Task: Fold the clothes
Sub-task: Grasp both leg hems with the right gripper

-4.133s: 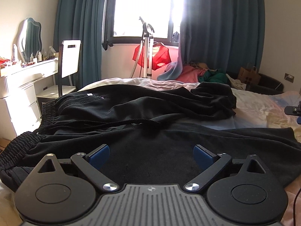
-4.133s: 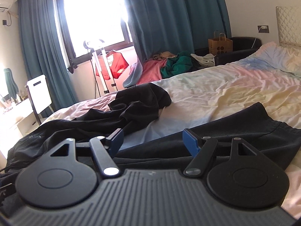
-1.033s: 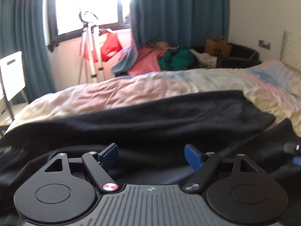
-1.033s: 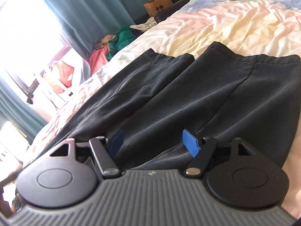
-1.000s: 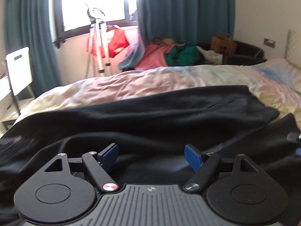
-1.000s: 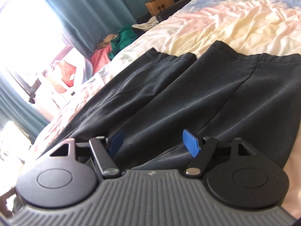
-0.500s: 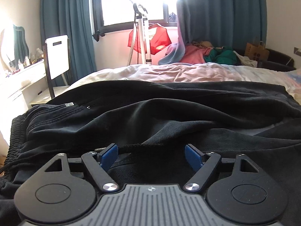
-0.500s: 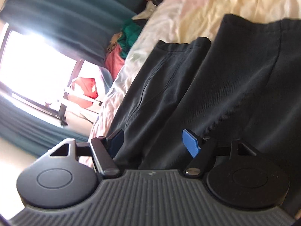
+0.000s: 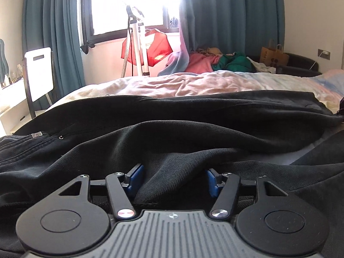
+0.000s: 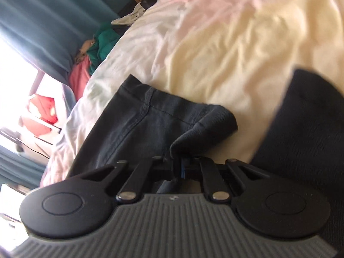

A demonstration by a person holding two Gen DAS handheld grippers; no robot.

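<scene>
One trouser hem (image 10: 163,116) in right tongs (image 10: 179,168)

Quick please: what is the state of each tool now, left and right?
Left tool: open but closing, a fold of the black trousers between its pads.
Right tool: shut on the trouser leg hem.

Left wrist view: low, close over black trousers (image 9: 172,133), facing window (image 9: 133,2). Right wrist view: rolled, close over trouser hem (image 10: 172,116). Shared: bed (image 9: 193,83), clothes pile (image 9: 215,61), curtains (image 9: 234,10)
</scene>
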